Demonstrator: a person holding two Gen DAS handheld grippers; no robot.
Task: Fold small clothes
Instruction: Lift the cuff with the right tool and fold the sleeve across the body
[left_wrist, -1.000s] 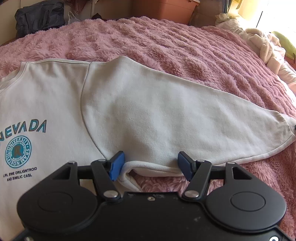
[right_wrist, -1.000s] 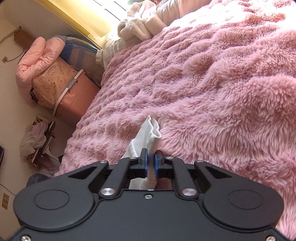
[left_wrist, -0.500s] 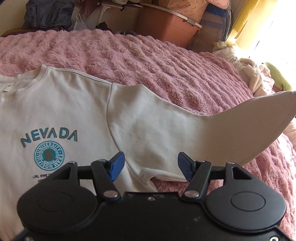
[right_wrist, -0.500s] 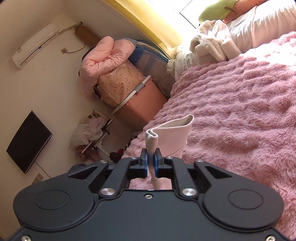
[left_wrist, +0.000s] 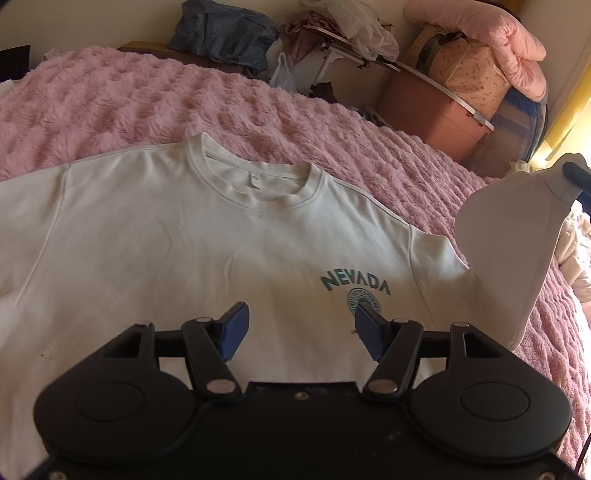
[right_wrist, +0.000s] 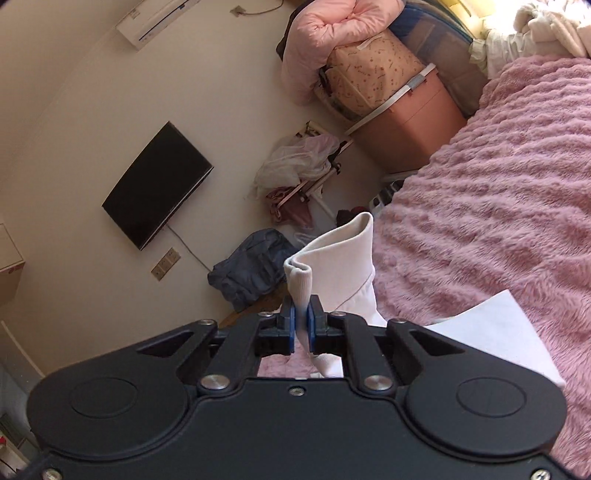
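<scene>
I see my right hand-held gripper (right_wrist: 301, 319) clamped on the sweatshirt's cuff (right_wrist: 334, 254), sleeve lifted off the bed (left_wrist: 147, 99). My left hand-held gripper (left_wrist: 301, 328) hangs released above the flat sweatshirt (left_wrist: 184, 229).

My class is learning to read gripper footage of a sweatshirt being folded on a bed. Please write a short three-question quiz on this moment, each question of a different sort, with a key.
1. True or false: the left gripper is clamped on the white sweatshirt.
2. What does the right gripper hold? A) the collar B) the sleeve cuff C) the pink blanket
3. Fill in: the word printed on the sweatshirt's chest is ____.

Key
1. False: its jaws stand open above the chest with nothing between them.
2. B: the ribbed cuff is pinched, and the sleeve is lifted off the bed.
3. NEVADA.
</scene>
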